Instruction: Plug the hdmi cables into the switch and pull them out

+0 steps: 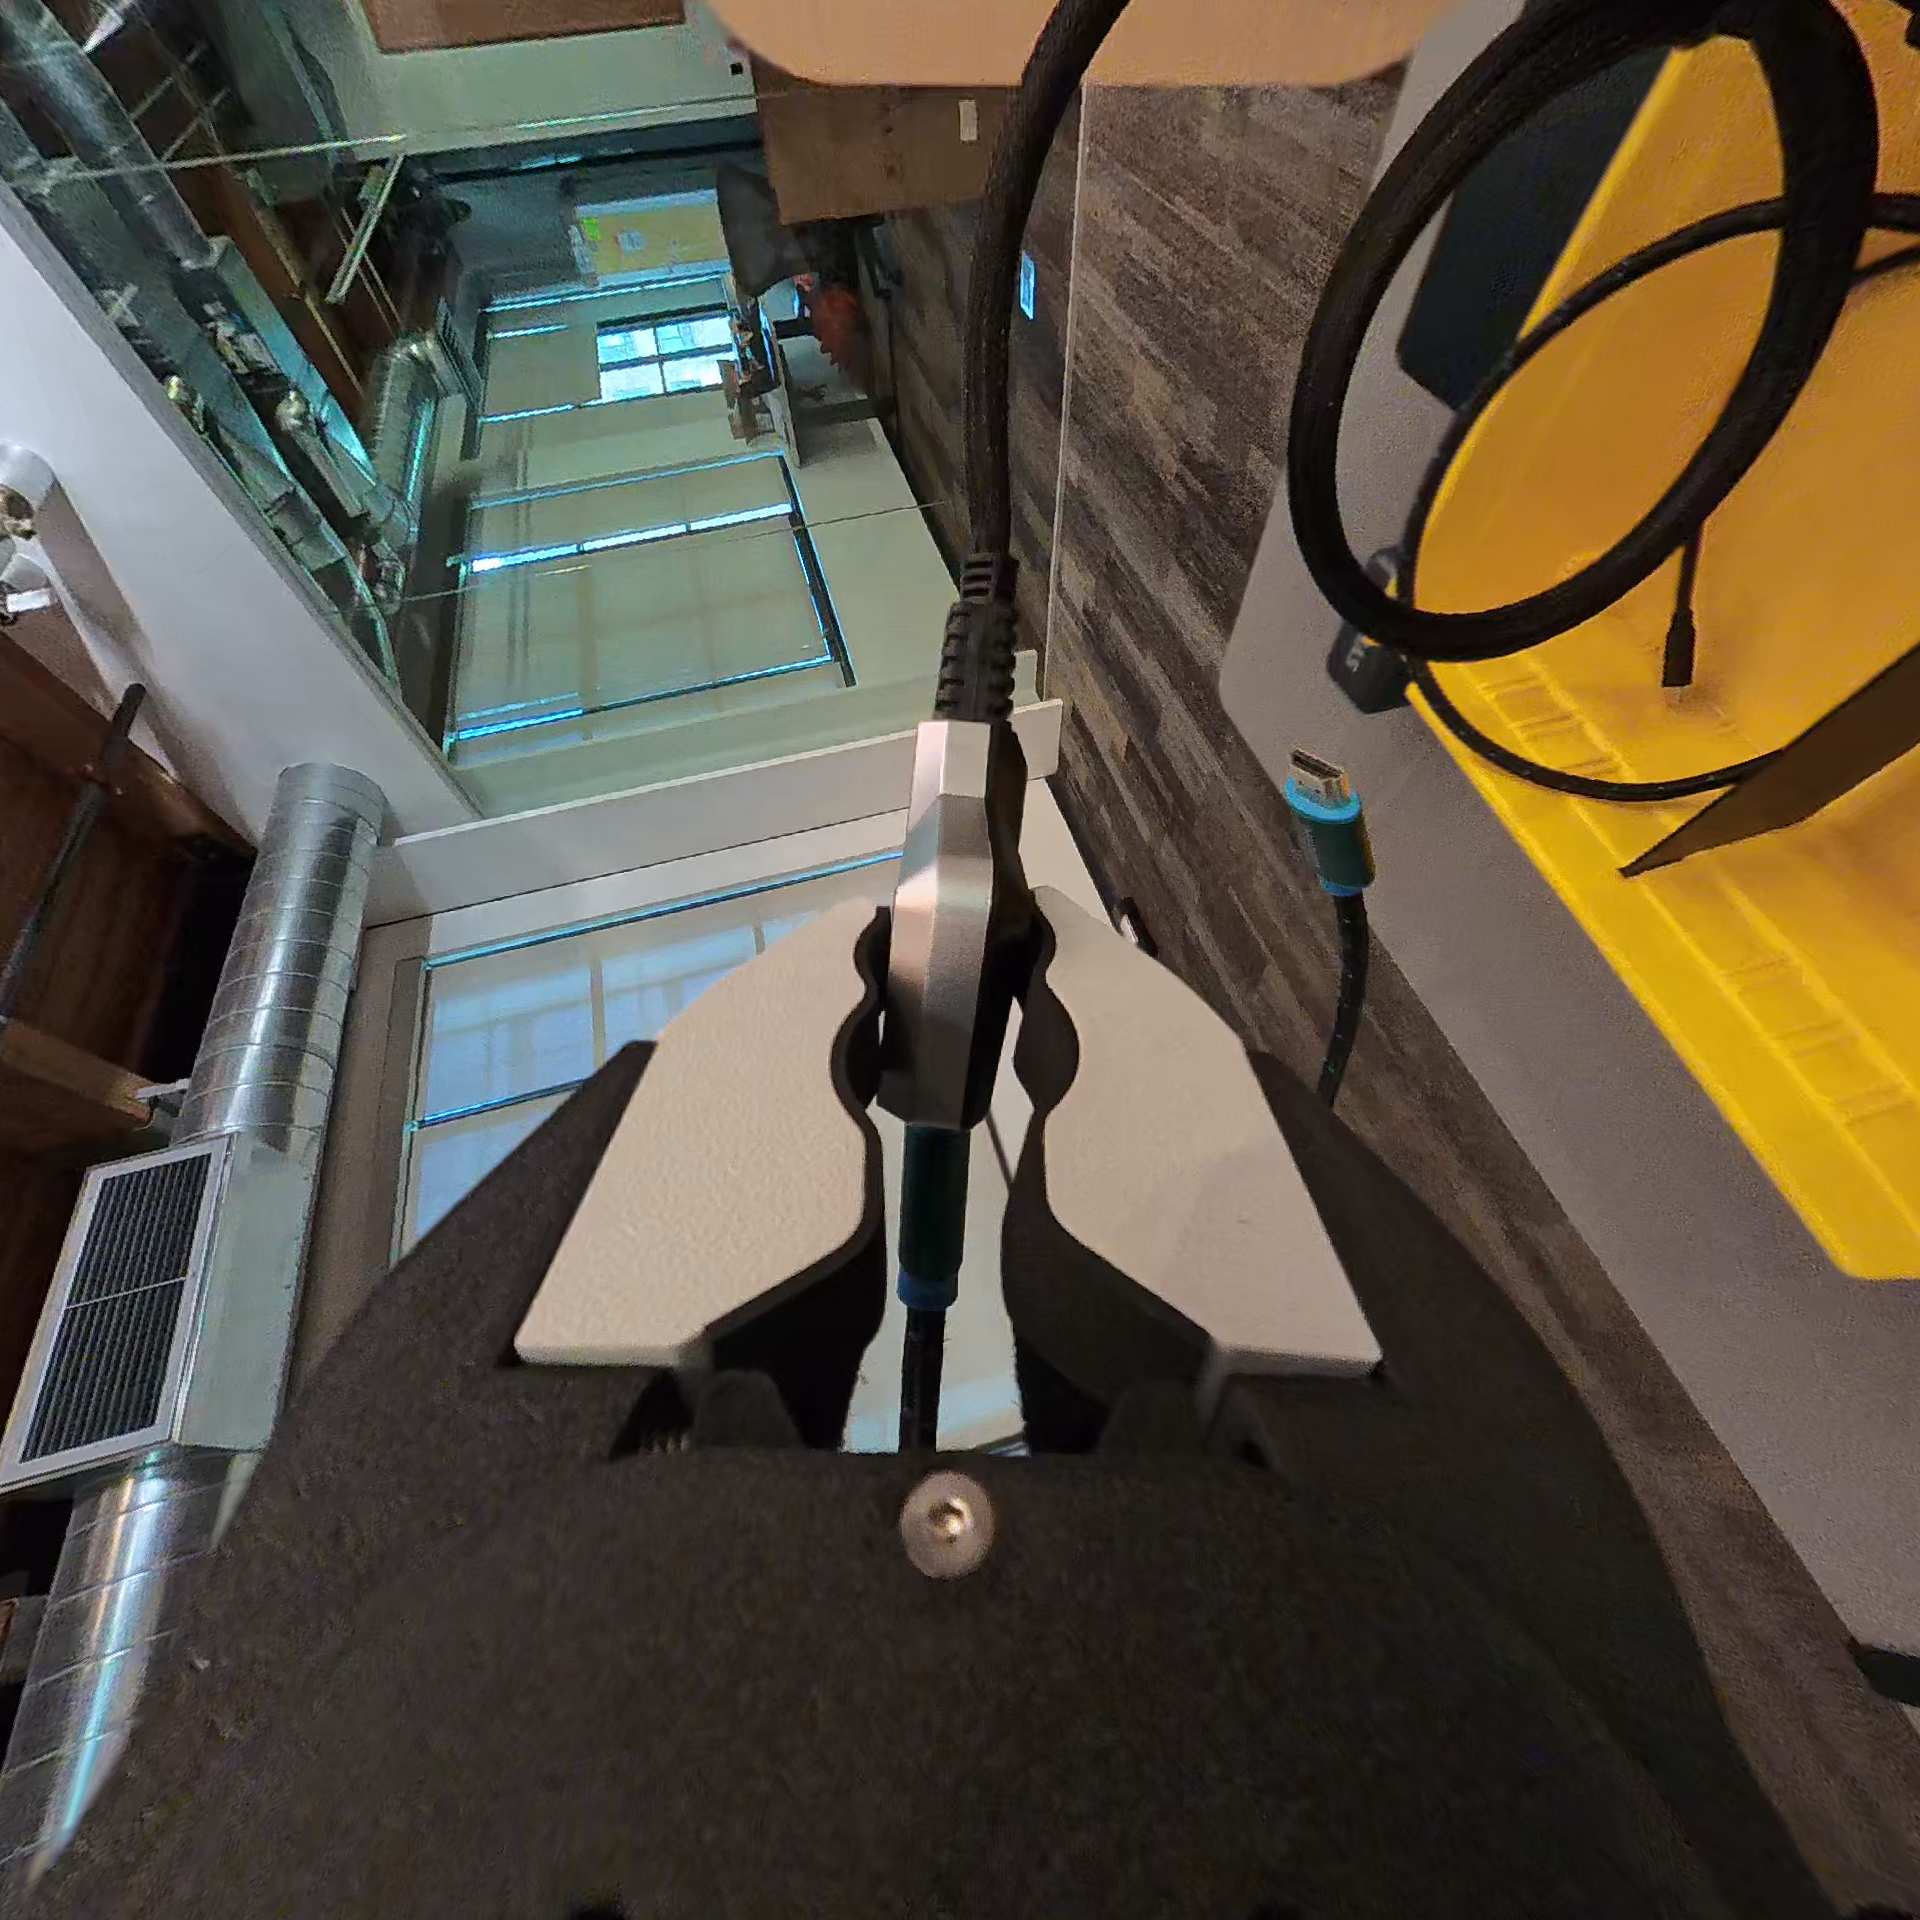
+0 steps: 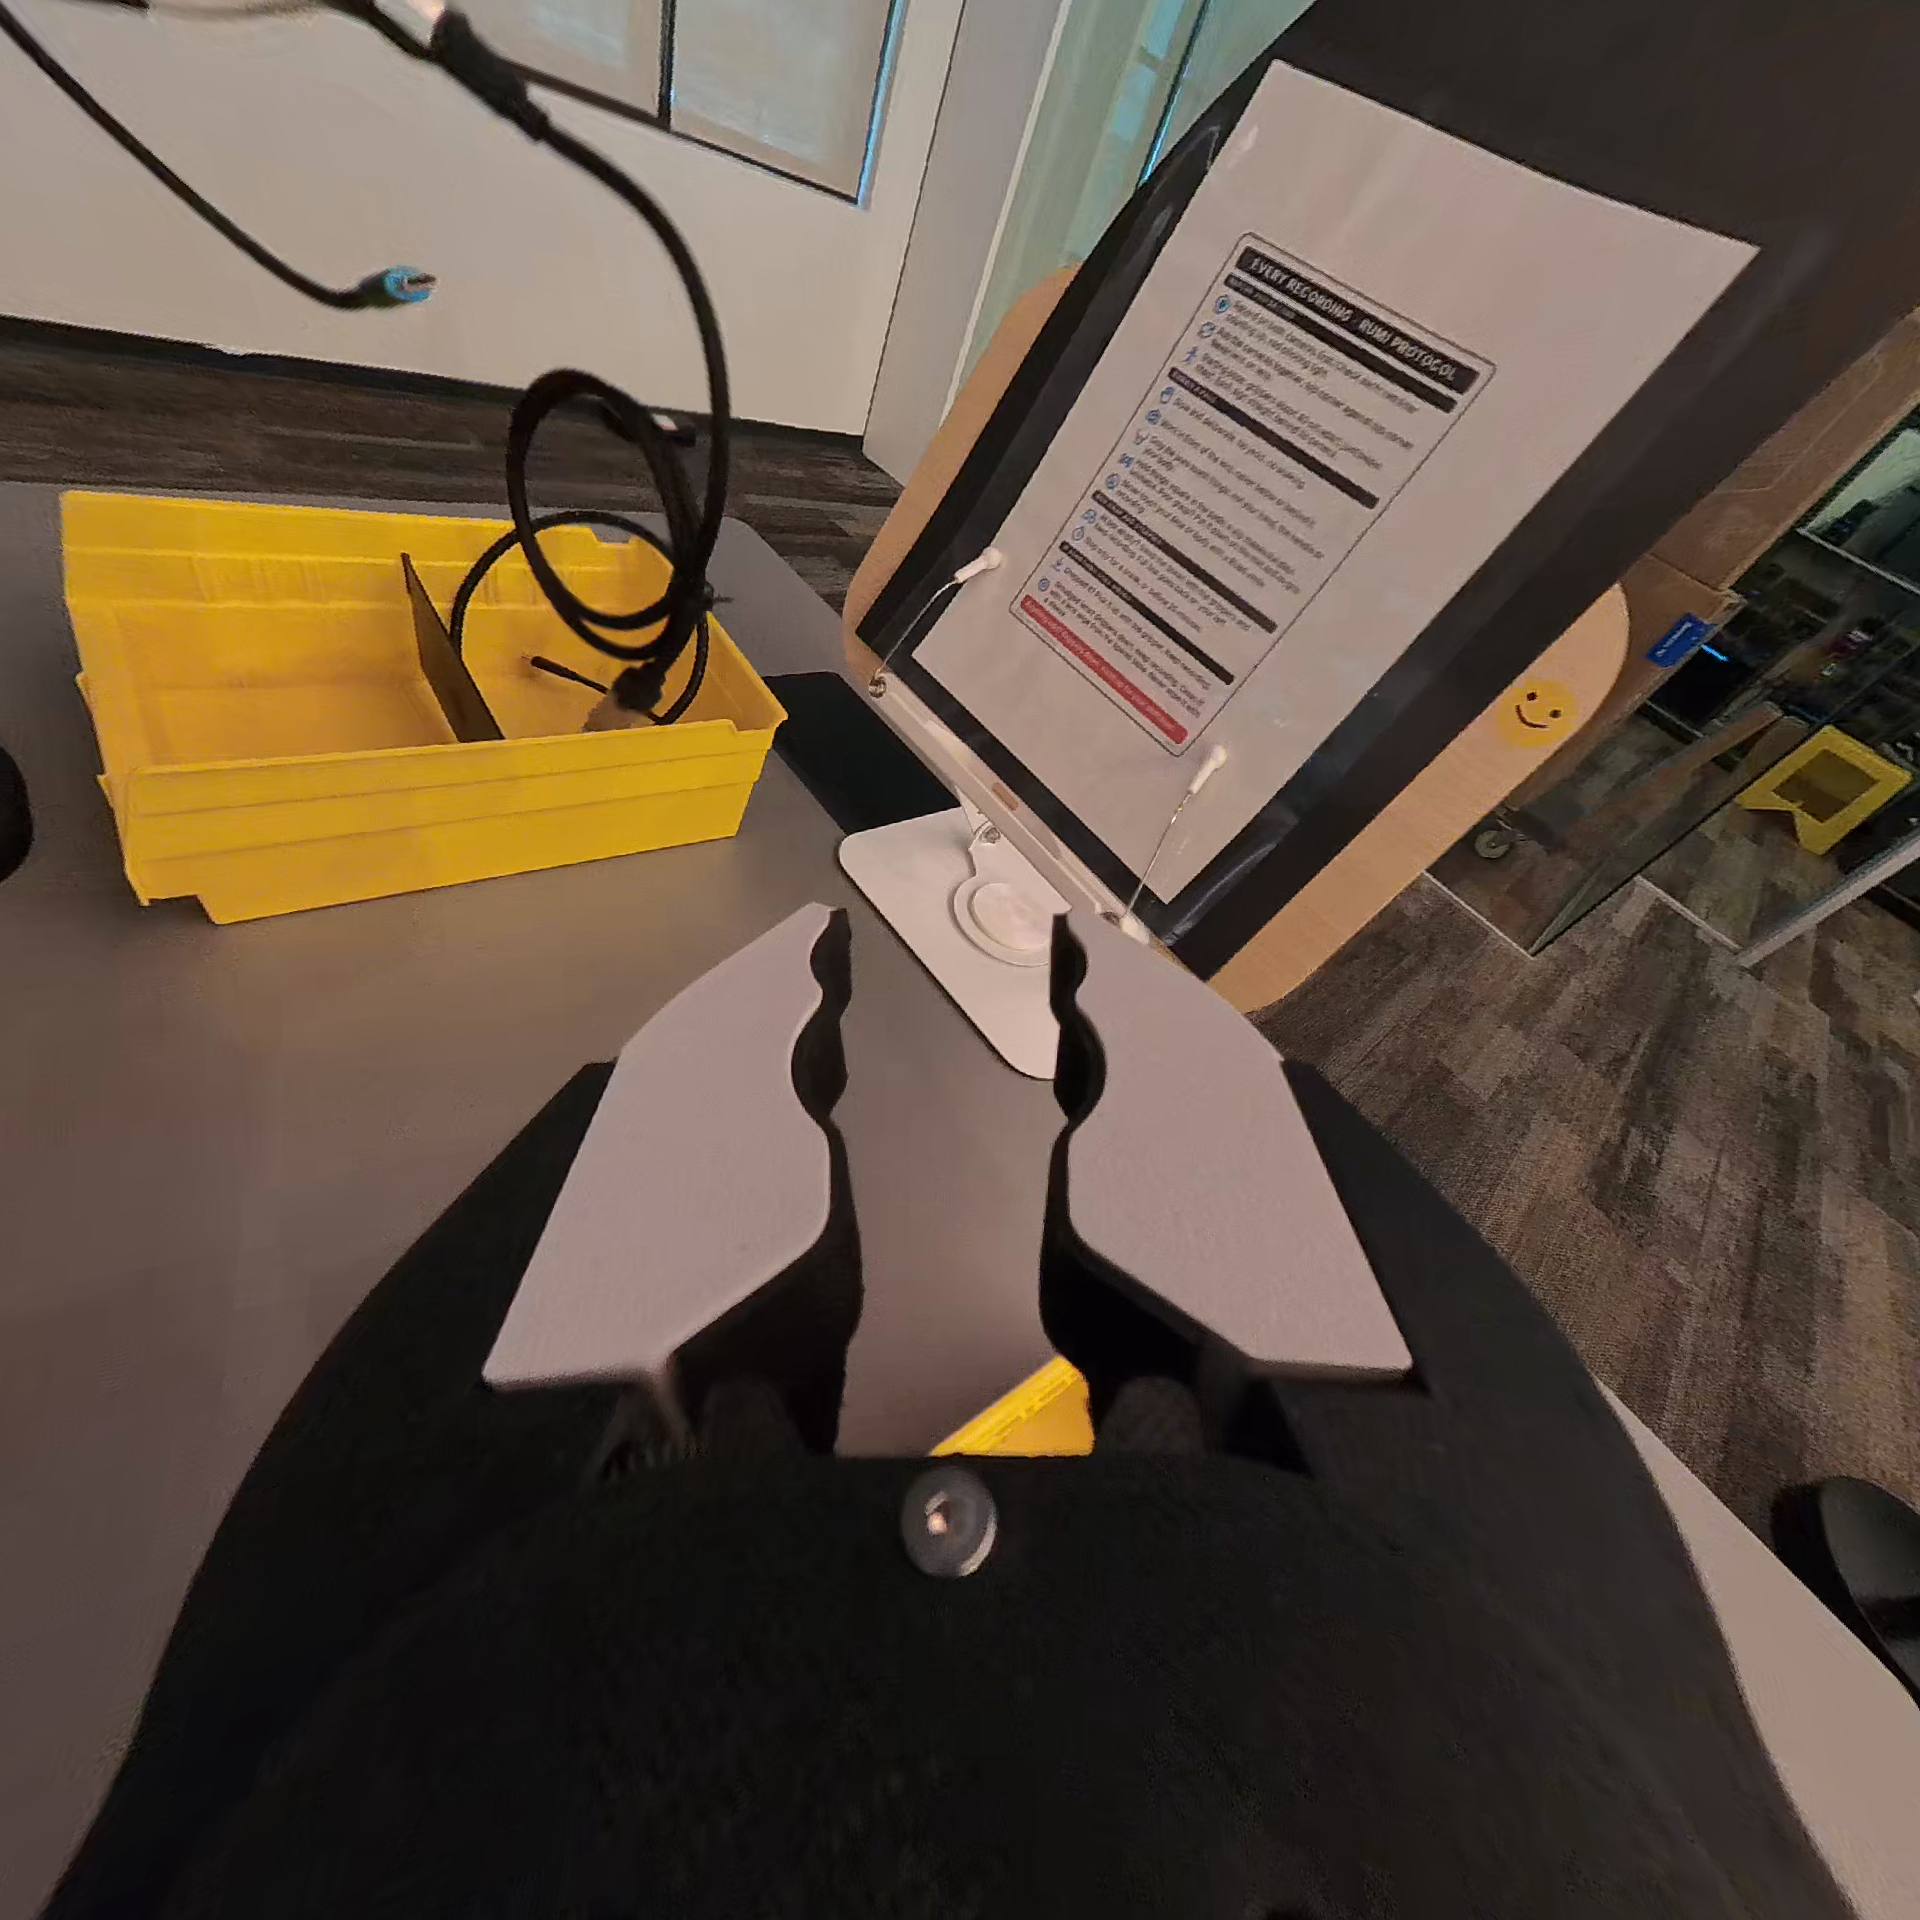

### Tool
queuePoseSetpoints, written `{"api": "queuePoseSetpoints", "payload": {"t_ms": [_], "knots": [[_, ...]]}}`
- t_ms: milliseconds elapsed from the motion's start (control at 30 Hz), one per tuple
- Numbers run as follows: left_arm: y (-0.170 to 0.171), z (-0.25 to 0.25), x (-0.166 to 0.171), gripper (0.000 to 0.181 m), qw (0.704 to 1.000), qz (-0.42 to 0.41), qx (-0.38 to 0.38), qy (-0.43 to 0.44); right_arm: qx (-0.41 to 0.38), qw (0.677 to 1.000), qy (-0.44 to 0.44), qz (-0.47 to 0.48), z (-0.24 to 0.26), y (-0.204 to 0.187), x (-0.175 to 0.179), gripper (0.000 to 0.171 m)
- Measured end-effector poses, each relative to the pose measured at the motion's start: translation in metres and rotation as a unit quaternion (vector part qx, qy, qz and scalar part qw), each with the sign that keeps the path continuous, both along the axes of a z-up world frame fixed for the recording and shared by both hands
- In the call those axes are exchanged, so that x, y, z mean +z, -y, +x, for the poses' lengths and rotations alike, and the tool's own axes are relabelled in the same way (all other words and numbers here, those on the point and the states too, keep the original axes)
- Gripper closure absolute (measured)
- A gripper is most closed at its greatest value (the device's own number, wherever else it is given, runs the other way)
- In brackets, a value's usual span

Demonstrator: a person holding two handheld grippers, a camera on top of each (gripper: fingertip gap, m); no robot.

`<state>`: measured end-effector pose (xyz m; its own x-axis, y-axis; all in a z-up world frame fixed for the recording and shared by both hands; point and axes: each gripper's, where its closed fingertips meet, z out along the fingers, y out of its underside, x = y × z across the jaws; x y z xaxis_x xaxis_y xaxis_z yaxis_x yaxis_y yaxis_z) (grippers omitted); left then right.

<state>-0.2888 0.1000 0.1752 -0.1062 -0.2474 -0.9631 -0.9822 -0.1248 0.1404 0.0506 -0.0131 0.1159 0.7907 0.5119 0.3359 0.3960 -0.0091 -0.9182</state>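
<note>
My left gripper (image 1: 961, 909) is shut on a small silver HDMI switch (image 1: 935, 831), held in the air with the view tipped sideways. A black braided cable (image 1: 987, 364) is plugged into the switch's far end through a ribbed black plug (image 1: 977, 644). A blue-collared plug (image 1: 930, 1195) sits in its near end, between my fingers. A second blue-collared HDMI plug (image 1: 1325, 821) hangs free to the right; it also shows in the right wrist view (image 2: 400, 286), at the upper left. My right gripper (image 2: 945, 920) is open and empty above the grey table (image 2: 260, 1091).
A yellow divided bin (image 2: 416, 821) stands on the table's left part, with a coiled black cable (image 2: 665, 499) hanging into it. The bin (image 1: 1662, 935) also shows in the left wrist view. A screen on a white stand (image 2: 914, 883) stands just beyond my right gripper. The table edge and carpet lie to the right. There is about 35 cm between the tips of the two grippers.
</note>
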Motion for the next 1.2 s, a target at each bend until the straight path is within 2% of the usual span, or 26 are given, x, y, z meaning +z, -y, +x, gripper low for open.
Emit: {"api": "queuePoseSetpoints", "payload": {"t_ms": [300,500,667,833,1000,1200], "knots": [[0.009,0.009,0.066,0.160,0.999,0.018,0.013,0.040,0.017,1.000,-0.004,-0.010,-0.006,-0.002,-0.004,0.134],[0.030,0.040,0.083,0.160,0.999,0.024,-0.014,0.045,0.055,0.998,0.006,0.037,-0.022,0.007,0.008,0.134],[0.064,0.093,0.067,0.160,0.997,0.001,-0.075,0.027,0.130,0.978,0.045,0.155,-0.058,0.036,0.030,0.130],[0.103,0.151,0.031,0.160,0.986,-0.048,-0.154,0.048,0.134,0.955,0.076,0.255,-0.074,0.060,0.050,0.126],[0.141,0.202,-0.008,0.160,0.964,-0.115,-0.224,0.083,0.144,0.945,0.091,0.278,-0.087,0.073,0.053,0.123],[0.173,0.240,-0.031,0.160,0.949,-0.134,-0.278,0.069,0.126,0.959,0.118,0.223,-0.084,0.060,0.038,0.123]]}}
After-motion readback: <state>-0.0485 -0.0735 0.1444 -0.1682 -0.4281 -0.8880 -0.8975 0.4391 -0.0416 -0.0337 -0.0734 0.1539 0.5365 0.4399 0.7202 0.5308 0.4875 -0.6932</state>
